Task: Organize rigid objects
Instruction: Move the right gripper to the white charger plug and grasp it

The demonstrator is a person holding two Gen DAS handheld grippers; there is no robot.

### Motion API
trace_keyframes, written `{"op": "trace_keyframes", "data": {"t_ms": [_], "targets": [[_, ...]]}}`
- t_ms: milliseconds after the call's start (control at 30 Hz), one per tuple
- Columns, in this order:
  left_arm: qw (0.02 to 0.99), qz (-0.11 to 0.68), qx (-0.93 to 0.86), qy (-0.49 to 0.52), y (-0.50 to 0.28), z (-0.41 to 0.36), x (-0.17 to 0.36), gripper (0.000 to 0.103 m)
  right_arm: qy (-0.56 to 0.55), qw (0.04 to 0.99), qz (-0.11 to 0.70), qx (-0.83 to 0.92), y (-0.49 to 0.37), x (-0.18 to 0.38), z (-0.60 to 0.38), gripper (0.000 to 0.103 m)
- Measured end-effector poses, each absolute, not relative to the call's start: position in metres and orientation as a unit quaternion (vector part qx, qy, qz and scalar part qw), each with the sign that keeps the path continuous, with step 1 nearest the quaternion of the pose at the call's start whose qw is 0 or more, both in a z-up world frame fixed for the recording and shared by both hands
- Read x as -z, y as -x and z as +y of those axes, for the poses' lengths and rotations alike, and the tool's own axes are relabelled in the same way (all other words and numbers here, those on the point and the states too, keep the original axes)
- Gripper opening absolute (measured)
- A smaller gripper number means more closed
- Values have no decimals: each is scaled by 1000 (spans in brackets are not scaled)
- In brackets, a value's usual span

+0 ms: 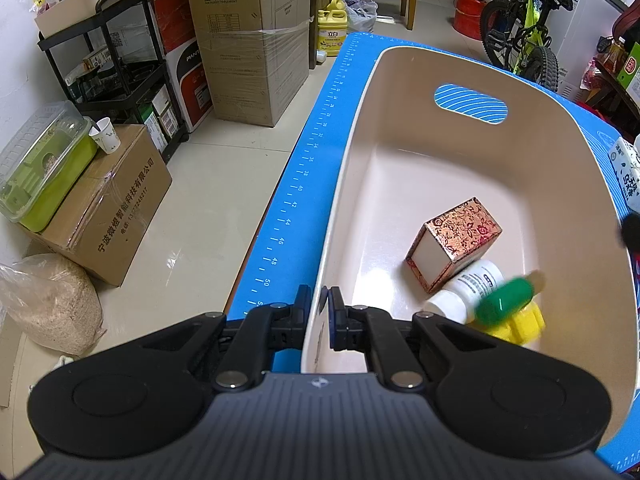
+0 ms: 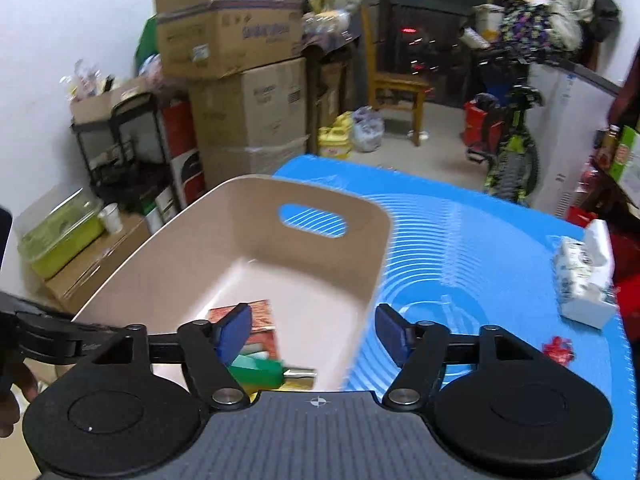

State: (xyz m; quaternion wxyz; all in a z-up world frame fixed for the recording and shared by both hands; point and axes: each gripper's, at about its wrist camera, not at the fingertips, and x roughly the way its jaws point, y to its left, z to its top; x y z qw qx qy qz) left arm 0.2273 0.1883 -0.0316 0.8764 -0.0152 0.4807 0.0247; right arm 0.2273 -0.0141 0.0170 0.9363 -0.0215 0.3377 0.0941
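Observation:
A beige bin (image 1: 360,128) (image 2: 376,248) stands on the blue mat (image 1: 304,148) (image 2: 480,248). Inside lie a red patterned box (image 1: 456,244) (image 2: 260,316), a white bottle (image 1: 460,292), a yellow object (image 1: 520,324) and a blurred green cylinder (image 1: 506,300) (image 2: 256,372). My left gripper (image 1: 318,308) is shut on the bin's near left rim. My right gripper (image 2: 316,332) is open and empty above the bin's right wall. The green cylinder lies just below it.
A white carton (image 2: 584,276) (image 1: 628,172) and a small red item (image 2: 558,350) lie on the mat to the right. Cardboard boxes (image 1: 248,40), a black rack (image 1: 116,64), a bicycle (image 1: 528,28) and a wooden chair (image 2: 396,88) stand on the floor beyond.

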Motion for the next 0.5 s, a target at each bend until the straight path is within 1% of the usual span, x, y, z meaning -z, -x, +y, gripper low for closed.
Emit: {"op": "trace_keyframes", "data": {"t_ms": [233, 300, 500], "targets": [[877, 479, -25, 16, -227, 187, 30, 11, 1, 942, 332, -38, -210, -21, -67, 85], [877, 479, -25, 17, -227, 187, 30, 11, -3, 940, 340, -18, -206, -15, -84, 89], [877, 479, -25, 17, -227, 186, 29, 11, 9, 920, 390, 26, -190, 15, -124, 90]]}}
